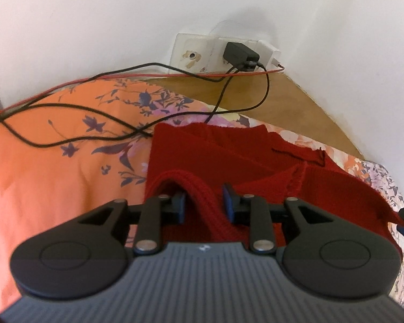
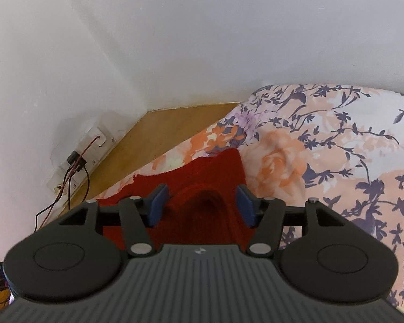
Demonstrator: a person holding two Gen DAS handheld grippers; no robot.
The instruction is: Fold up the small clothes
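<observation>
Your left gripper (image 1: 204, 202): fingers spread, blue pads apart. A ribbed fold of the dark red knitted garment (image 1: 256, 161) rises between them. The pad (image 1: 227, 202) on the right side of the view lies at the knit; whether it touches, cannot tell. The other pad stands a little off the fold, partly under a raised loop of the fabric. Nothing pinched.

Your right gripper (image 2: 200, 206): fingers spread wider. A rounded hump of the same red garment (image 2: 202, 172) sits between the blue pads (image 2: 156, 207), with gaps on both sides. Not gripped.

Garment lies on the bed, on the orange and peach floral bedsheet (image 1: 54, 175), near the bed's far edge. In the left view it is partly folded, layers overlapping, a loose dark thread showing along one seam. Its right edge runs towards your other gripper, visible at the frame's right margin.

Around: thin black cables (image 1: 67, 140) and a red wire (image 1: 148, 76) trail across the sheet just left of the garment; one black cable ends at or under the garment's far left corner. They run to a black plug adapter (image 1: 239, 53) in a white wall socket plate (image 1: 194, 53). Brown wooden bed frame ledge (image 1: 269, 102) beyond the mattress, against the white wall (image 2: 229, 27).
</observation>
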